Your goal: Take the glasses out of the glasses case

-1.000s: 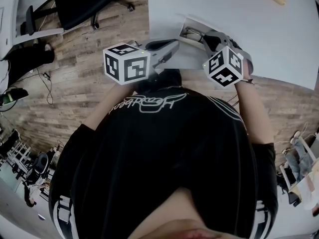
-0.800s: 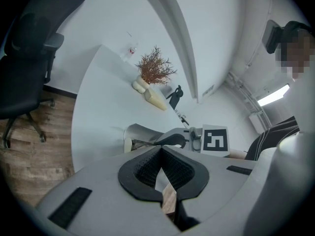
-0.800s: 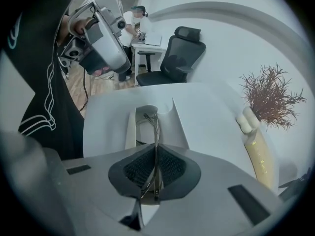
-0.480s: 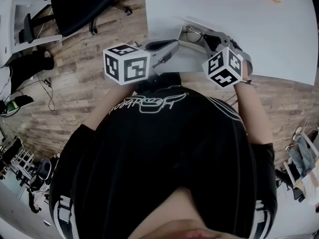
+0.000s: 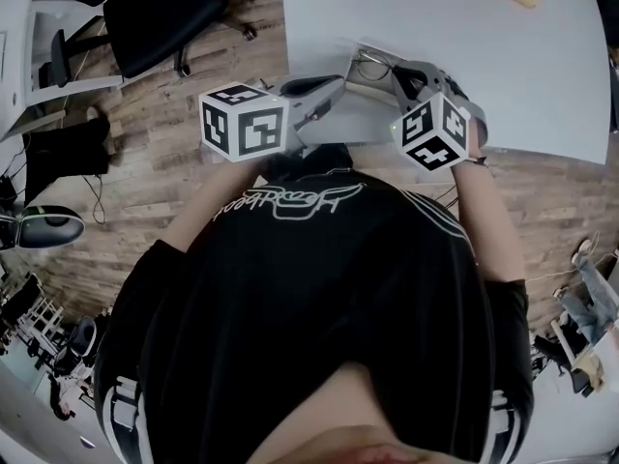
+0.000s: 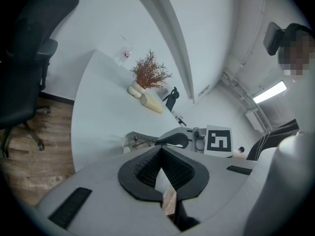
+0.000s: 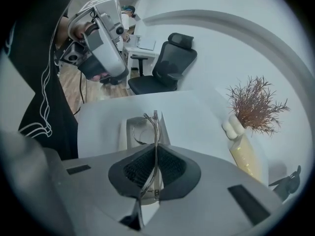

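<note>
**Finding 1.** The right gripper (image 7: 155, 147) is clamping the glasses (image 7: 154, 124). Its jaws are standing all but together, with only the thin metal frame running between the pads. The frame is projecting past the jaw tips directly over the open white glasses case (image 7: 131, 132). One lens rim is showing against the case's interior. Whether it is clear of the case walls cannot be told.

**Finding 2.** The left gripper (image 6: 161, 150) is hovering just beside the case, on the person's side of it. Its jaw tips are meeting on nothing. It is not appearing to touch the case, which is sitting loose on the table (image 5: 522, 75) near the table's edge.

**Risks, as judged:**
- The hold is bearing on a slender wire section. Such a part is likely pivoting easily between the pads, so a quick lift risks the glasses swinging or slipping back into the case.
- Too hard a squeeze risks bending the frame.
- If a lens rim or a temple is hooking on a case wall, pulling away from the case is likely dragging the case along, since nothing is steadying it.
- With the case lying near the table edge, a dragged case could be going over onto the floor.

**Recommendation.** Have the left gripper steady the case, and lift the glasses straight up from it.
</note>
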Action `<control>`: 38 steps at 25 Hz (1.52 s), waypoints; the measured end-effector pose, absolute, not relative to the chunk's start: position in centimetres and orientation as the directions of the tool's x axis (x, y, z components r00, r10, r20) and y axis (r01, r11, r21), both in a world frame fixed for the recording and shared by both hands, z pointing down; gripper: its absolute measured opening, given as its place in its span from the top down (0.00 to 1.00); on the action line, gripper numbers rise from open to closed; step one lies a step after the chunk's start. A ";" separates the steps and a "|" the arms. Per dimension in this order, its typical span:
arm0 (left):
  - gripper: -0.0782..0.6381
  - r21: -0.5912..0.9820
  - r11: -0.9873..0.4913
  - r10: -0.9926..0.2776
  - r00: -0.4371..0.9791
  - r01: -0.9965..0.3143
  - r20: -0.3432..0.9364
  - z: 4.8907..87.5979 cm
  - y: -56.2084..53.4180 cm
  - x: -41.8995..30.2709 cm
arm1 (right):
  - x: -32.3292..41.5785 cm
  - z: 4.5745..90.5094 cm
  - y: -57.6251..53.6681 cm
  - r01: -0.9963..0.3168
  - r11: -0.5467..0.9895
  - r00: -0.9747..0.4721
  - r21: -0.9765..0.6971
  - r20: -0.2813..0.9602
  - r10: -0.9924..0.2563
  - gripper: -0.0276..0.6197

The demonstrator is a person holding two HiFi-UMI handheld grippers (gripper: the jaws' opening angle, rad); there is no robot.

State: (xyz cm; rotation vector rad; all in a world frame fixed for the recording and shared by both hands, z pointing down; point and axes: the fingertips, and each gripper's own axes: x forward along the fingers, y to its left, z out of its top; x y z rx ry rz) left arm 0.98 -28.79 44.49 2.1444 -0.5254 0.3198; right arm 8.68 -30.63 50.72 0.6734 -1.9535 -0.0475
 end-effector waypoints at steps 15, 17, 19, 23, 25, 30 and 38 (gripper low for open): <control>0.88 0.622 -0.608 -0.401 0.867 -0.494 0.298 35.7 -22.6 0.1 | 8.2 38.9 -24.2 -0.570 0.717 -0.442 0.400 0.586 -0.679 0.93; 0.88 0.613 -0.623 -0.410 0.870 -0.486 0.274 34.5 -20.7 0.3 | 8.3 37.2 -22.3 -0.594 0.698 -0.456 0.400 0.548 -0.702 0.93; 0.88 0.604 -0.638 -0.414 0.874 -0.478 0.254 33.5 -18.6 0.5 | 8.4 35.7 -20.4 -0.621 0.682 -0.474 0.386 0.508 -0.719 0.93; 0.88 0.581 -0.664 -0.420 0.877 -0.472 0.232 32.3 -14.7 1.2 | 9.0 33.6 -16.1 -0.668 0.657 -0.501 0.350 0.442 -0.744 0.93; 0.88 0.571 -0.675 -0.422 0.879 -0.467 0.220 31.8 -12.7 1.8 | 9.7 32.8 -13.6 -0.691 0.646 -0.510 0.325 0.415 -0.753 0.93; 0.88 0.555 -0.702 -0.415 0.890 -0.445 0.188 30.6 -7.4 3.1 | 11.3 31.0 -7.8 -0.744 0.617 -0.523 0.257 0.350 -0.777 0.93; 0.88 0.533 -0.736 -0.407 0.902 -0.419 0.147 28.5 -0.3 4.8 | 13.5 28.7 0.1 -0.795 0.601 -0.566 0.083 0.253 -0.784 0.93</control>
